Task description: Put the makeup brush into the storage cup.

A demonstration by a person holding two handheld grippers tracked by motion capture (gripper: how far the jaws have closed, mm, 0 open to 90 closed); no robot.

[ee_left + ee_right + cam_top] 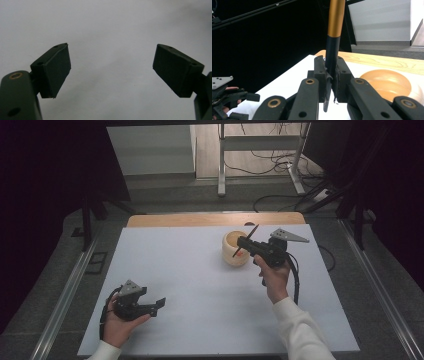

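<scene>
- Black and brass-coloured, the thin stick (332, 50) is clamped between the jaws of the right gripper (331, 82), which are closed tight on its dark lower part; the brass-coloured part rises above them
- From above, the stick (246, 240) stands tilted across the right gripper (243, 243), right over the rim of the round wooden pot (233, 251) on the far right part of the white table (200, 285); I cannot tell whether it touches the pot
- Judging by its look, the stick is light, stiff and smooth, so it could slip or swivel in a pinch grip; it is narrow, so the pads have little to bear on
- Best hold, as I judge it, is the dark part where the jaws already sit, square across the shaft, not the glossy brass-coloured part, which looks more slippery
- Pot appears hollow, pale wood, likely light enough to slide or tip if the stick is pushed against its rim; something small and red shows low on its side, too small to make out
- Left gripper (159, 304) rests low at the near left of the table, well apart from the pot; its jaws stand wide with nothing between them, just bare tabletop ahead
</scene>
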